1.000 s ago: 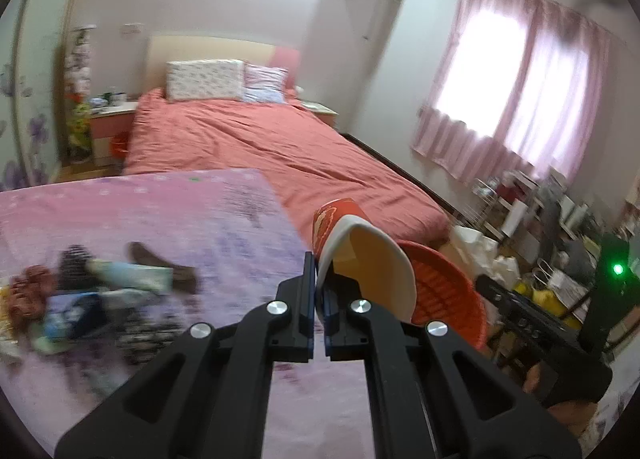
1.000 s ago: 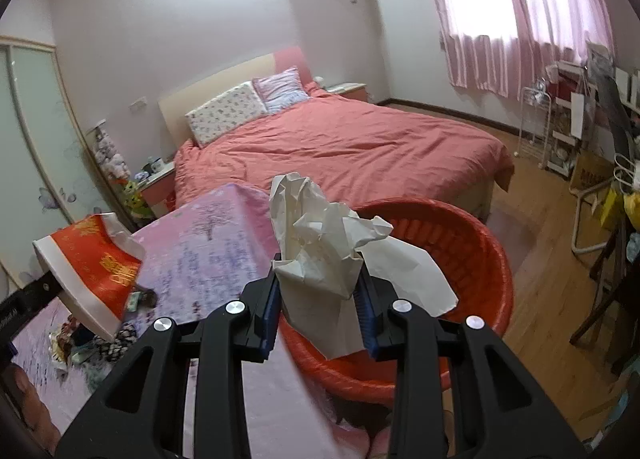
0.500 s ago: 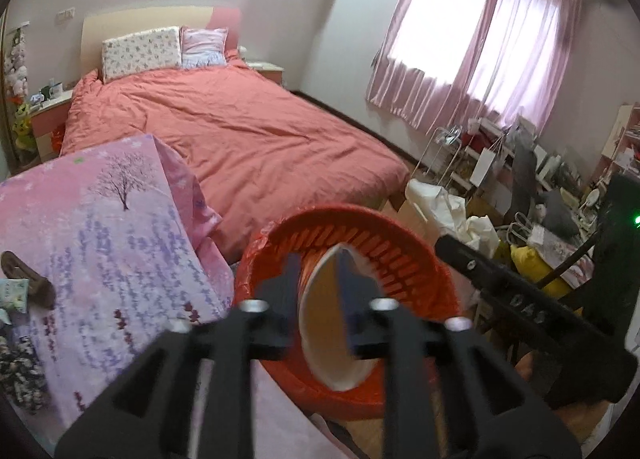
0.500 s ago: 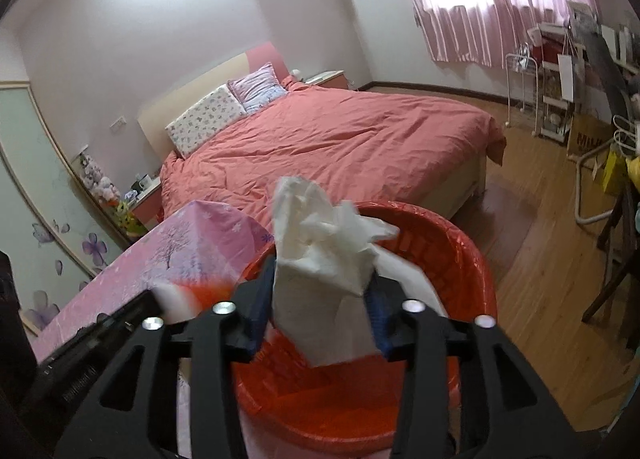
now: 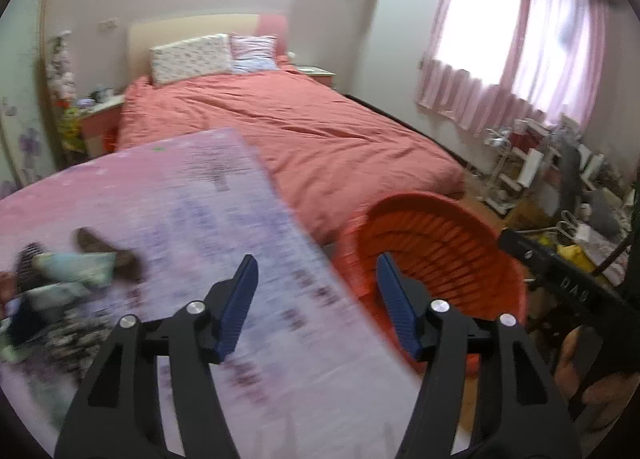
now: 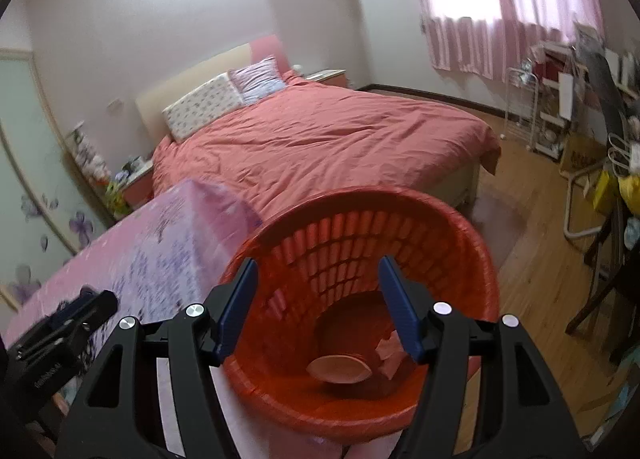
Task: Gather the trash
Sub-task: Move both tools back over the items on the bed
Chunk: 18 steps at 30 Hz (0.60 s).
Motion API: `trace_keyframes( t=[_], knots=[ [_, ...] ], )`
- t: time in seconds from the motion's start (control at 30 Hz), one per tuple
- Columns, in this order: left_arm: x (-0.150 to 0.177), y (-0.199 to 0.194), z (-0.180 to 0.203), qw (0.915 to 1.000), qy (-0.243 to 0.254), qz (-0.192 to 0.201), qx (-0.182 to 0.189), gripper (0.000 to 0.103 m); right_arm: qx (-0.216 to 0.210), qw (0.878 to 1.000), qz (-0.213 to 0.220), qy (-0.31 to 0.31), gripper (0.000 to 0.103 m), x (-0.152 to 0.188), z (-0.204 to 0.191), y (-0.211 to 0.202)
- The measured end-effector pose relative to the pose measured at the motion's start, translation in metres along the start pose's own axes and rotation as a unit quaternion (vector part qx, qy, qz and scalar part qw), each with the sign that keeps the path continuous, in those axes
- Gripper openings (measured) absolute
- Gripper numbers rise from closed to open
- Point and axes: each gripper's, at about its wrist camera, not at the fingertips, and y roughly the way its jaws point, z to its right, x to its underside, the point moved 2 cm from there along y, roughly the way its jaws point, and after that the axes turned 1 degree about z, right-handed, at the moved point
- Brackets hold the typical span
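Note:
My right gripper (image 6: 316,295) is open and empty over the red slatted trash basket (image 6: 476,243). At the basket's bottom lie the paper cup (image 6: 340,369) and the crumpled tissue (image 6: 390,349). My left gripper (image 5: 316,291) is open and empty above the edge of the pink-clothed table (image 5: 208,219), with the basket (image 5: 460,251) just to its right. A pile of trash (image 5: 64,275) lies on the table at the left, blurred. The left gripper's body (image 6: 60,331) shows at lower left in the right wrist view.
A bed with a red cover (image 5: 320,131) stands behind the table. A cluttered rack and chair (image 6: 592,131) stand at the right on the wooden floor (image 6: 532,259). A nightstand (image 5: 100,111) sits left of the bed.
Both grippers opened. The cup dropped from the left gripper and the tissue from the right one into the basket. The left gripper swung back left toward the table.

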Motion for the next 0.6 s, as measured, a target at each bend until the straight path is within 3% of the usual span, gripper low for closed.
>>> trace_keyframes(
  t=[0.27, 0.37, 0.6],
  knots=[
    [0.033, -0.067, -0.106, 0.9938, -0.053, 0.011, -0.096, 0.067, -0.052, 0.996, -0.021, -0.073, 0.063, 0.029, -0.072, -0.015],
    [0.046, -0.092, -0.155, 0.9860, -0.082, 0.016, -0.144, 0.068, -0.075, 0.991, -0.033, -0.105, 0.063, 0.042, -0.103, -0.018],
    [0.072, -0.133, -0.267, 0.9562, -0.155, 0.012, -0.248, 0.068, -0.115, 0.980, -0.046, -0.156, 0.063, 0.065, -0.164, -0.021]
  ],
)
